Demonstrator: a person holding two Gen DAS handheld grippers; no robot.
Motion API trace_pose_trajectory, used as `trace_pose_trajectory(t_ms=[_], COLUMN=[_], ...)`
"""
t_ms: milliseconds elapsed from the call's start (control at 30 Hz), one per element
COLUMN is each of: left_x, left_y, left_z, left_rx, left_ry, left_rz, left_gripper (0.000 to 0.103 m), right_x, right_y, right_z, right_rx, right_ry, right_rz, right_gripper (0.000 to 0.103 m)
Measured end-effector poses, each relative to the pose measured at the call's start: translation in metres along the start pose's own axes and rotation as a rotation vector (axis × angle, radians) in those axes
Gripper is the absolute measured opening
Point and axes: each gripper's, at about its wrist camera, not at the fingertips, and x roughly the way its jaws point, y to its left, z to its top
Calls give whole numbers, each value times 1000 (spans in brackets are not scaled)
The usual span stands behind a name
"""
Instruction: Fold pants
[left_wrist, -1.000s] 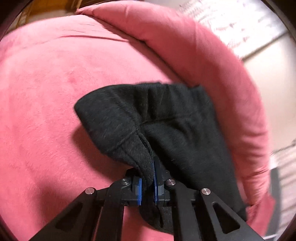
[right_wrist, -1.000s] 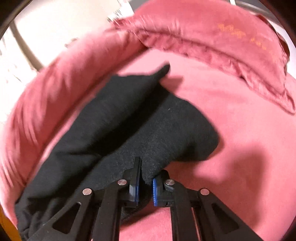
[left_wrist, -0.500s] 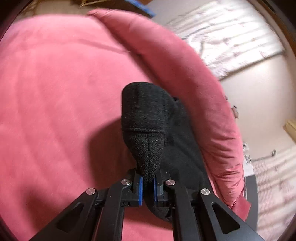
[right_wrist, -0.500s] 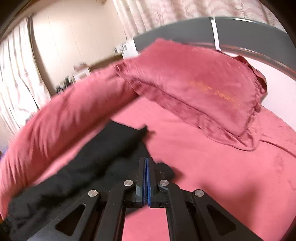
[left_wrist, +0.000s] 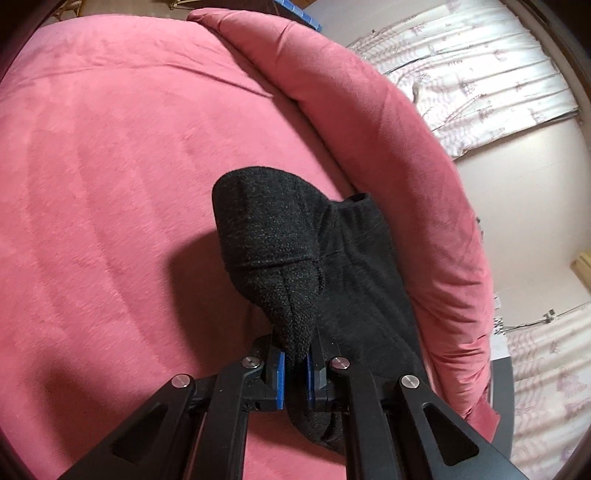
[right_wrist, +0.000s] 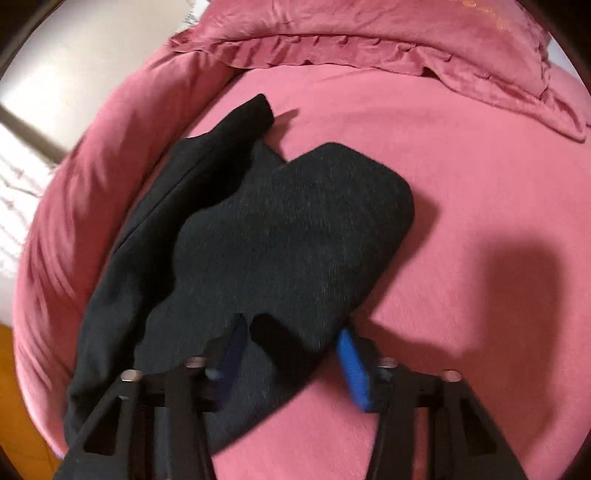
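Note:
The black pants (left_wrist: 325, 266) lie partly folded on a pink bed (left_wrist: 110, 184), along the rolled pink duvet. My left gripper (left_wrist: 295, 363) is shut on a folded edge of the pants and holds that fold raised above the sheet. In the right wrist view the pants (right_wrist: 280, 236) spread out in front of my right gripper (right_wrist: 291, 354). Its jaws stand wide apart, with the blue pads (right_wrist: 352, 363) on either side of the cloth's near edge. The cloth lies loose between them.
A rolled pink duvet (left_wrist: 388, 147) runs along the far side of the pants. A pink pillow (right_wrist: 388, 40) lies at the head of the bed. Curtains (left_wrist: 480, 66) and a pale wall are beyond the bed. Wooden floor (right_wrist: 18, 387) shows at the left.
My right gripper has opened from shut and tilted back down over the pants. My left gripper keeps its hold on the fold, which has shifted slightly.

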Motion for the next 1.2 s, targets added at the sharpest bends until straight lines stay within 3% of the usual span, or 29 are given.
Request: trace_pose_trajectory(t_ms=[67,200,333,400,567,667,733,767,833,867,900,967,1033,1133,1200], left_x=[-10,-42,-60,-56,-11,-19,-31,-33,-28,-22,-22,-27,-37,-45,-46], left_y=[-11,-43,-35,-20,26,33,25,15,13,21,31,56,74,73,63], left_z=[0,-12,-16,-15,-11,-9,-8,-8,-9,-9,-8,-6,-6,-11,-12], left_rx=[47,206,193,148,-19,-73,-28,37,67,35,-9,-155,-269,-262,-225], left_ry=[-42,-151,-169,-131,46,35,-9,-25,-13,18,36,52,39,36,47], left_rz=[8,30,37,84,269,190,144,173,243,296,305,266,218,240,270], left_gripper=[8,8,8,8,8,8,8,8,13,17,19,32,34,36,38], right_x=[-6,-74,-124,-136,-98,-56,-56,-62,-77,-78,-73,-62,-65,-74,-77], right_y=[8,29,20,3,-38,-64,-69,-66,-55,-54,-56,-62,-65,-45,-38], right_z=[10,22,16,8,-13,-27,-30,-30,-28,-28,-26,-25,-27,-33,-34], right_rx=[-6,-122,-132,-104,-53,61,105,90,9,-15,-30,-36,-35,-154,-146], right_ry=[11,-128,-207,-227,-118,-14,-24,-42,-85,-81,-43,23,3,-66,-83], right_rz=[44,164,222,225,126,82,114,129,149,137,89,19,41,-42,-55], right_gripper=[6,6,6,6,6,6,6,6,7,7,15,18,21,24,25])
